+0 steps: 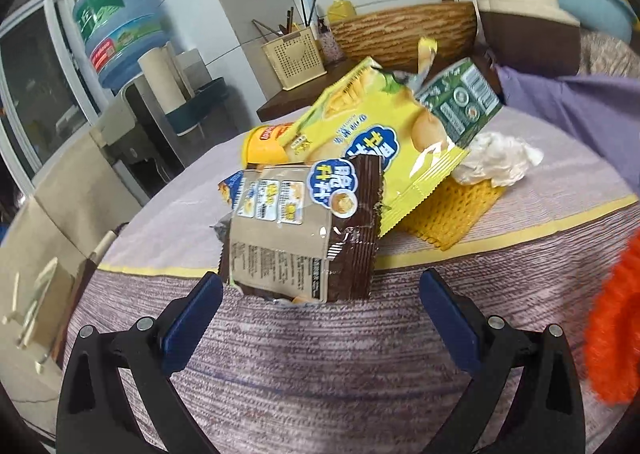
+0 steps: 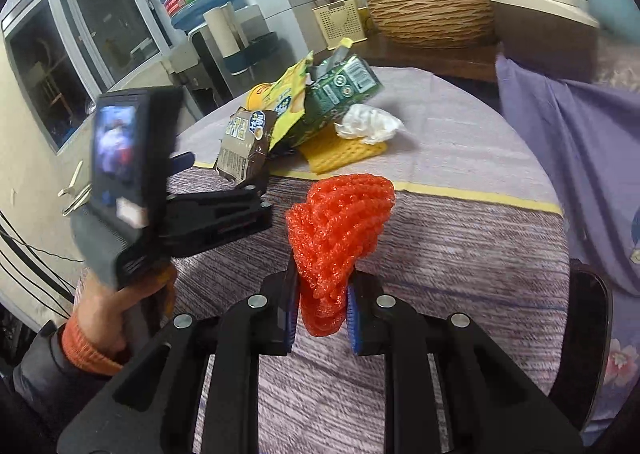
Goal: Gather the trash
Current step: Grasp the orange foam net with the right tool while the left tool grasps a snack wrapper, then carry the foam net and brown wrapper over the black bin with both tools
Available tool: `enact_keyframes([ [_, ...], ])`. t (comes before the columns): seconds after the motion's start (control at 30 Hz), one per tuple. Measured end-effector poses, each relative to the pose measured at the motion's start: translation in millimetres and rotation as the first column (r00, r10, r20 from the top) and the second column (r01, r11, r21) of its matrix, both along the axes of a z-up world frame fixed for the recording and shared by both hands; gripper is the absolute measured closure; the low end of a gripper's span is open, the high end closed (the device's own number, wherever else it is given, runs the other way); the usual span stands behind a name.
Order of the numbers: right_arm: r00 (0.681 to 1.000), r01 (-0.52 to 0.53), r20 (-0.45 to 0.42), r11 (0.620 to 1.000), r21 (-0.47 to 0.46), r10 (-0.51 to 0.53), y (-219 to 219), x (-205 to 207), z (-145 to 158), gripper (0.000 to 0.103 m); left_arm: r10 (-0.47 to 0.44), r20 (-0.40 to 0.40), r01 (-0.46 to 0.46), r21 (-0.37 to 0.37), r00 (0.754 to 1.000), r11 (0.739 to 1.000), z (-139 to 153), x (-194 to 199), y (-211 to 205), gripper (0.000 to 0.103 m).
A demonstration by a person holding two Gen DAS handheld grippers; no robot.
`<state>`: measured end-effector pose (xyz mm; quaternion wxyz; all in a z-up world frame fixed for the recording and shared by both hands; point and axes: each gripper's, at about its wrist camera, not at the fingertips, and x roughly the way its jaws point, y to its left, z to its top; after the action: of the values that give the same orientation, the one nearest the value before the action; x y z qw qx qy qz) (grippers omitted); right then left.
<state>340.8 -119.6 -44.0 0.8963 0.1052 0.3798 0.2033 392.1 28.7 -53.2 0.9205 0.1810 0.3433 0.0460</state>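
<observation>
— Purple striped tablecloth point(image 1: 304, 366) covering the round table, yellow band crossing it; water jug point(image 1: 116, 26) and woven basket point(image 1: 404, 32) sitting behind.

— Left gripper point(image 1: 320, 290) gaping wide just before the brown wrapper point(image 1: 304, 242); possibly touching, hard telling.

— Right gripper point(image 2: 320, 310) pinching the orange foam net point(image 2: 340, 230), lifting above the cloth.

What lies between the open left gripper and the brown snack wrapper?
Only bare striped tablecloth, seen in the left wrist view, separates the left gripper from the brown snack wrapper.
</observation>
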Motion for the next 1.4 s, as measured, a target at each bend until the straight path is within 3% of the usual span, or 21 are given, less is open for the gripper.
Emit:
enact_keyframes([
  [0.13, 1.0, 0.027, -0.002, 1.0, 0.013, -0.027, -16, -11, -3, 0.083, 0.012, -0.037, -0.011, 0.044, 0.999, 0.999, -10, 15, -7, 0.02],
  [0.23, 0.999, 0.038, -0.006, 0.999, 0.024, -0.038, -25, -17, -5, 0.083, 0.03, -0.052, -0.028, 0.042, 0.998, 0.999, -11, 19, -4, 0.044],
  [0.37, 0.999, 0.051, -0.001, 0.998, 0.028, -0.051, -34, -23, -7, 0.083, 0.057, -0.078, -0.062, -0.062, 0.995, 0.996, -6, 15, 17, 0.08],
  [0.47, 0.998, 0.06, -0.003, 0.997, 0.038, -0.06, -39, -27, -10, 0.083, 0.076, -0.077, -0.086, -0.133, 0.994, 0.987, -1, 7, 33, 0.094],
  [0.73, 0.996, 0.082, -0.021, 0.994, 0.077, -0.081, -53, -38, -16, 0.083, 0.087, 0.019, -0.079, -0.264, 0.996, 0.961, 32, -54, 62, 0.1],
  [1.0, 0.995, 0.102, -0.002, 0.99, 0.093, -0.102, -69, -61, -15, 0.083, 0.025, 0.09, 0.01, -0.367, 0.996, 0.93, 55, -126, 63, 0.101],
  [1.2, 0.992, 0.124, 0.007, 0.986, 0.112, -0.125, -91, -84, -16, 0.083, -0.082, 0.131, 0.129, -0.406, 0.988, 0.905, 65, -175, 37, 0.101],
  [1.4, 0.983, 0.179, 0.023, 0.979, 0.099, -0.183, -122, -114, -21, 0.083, -0.205, 0.14, 0.246, -0.427, 0.969, 0.87, 64, -203, -17, 0.101],
])
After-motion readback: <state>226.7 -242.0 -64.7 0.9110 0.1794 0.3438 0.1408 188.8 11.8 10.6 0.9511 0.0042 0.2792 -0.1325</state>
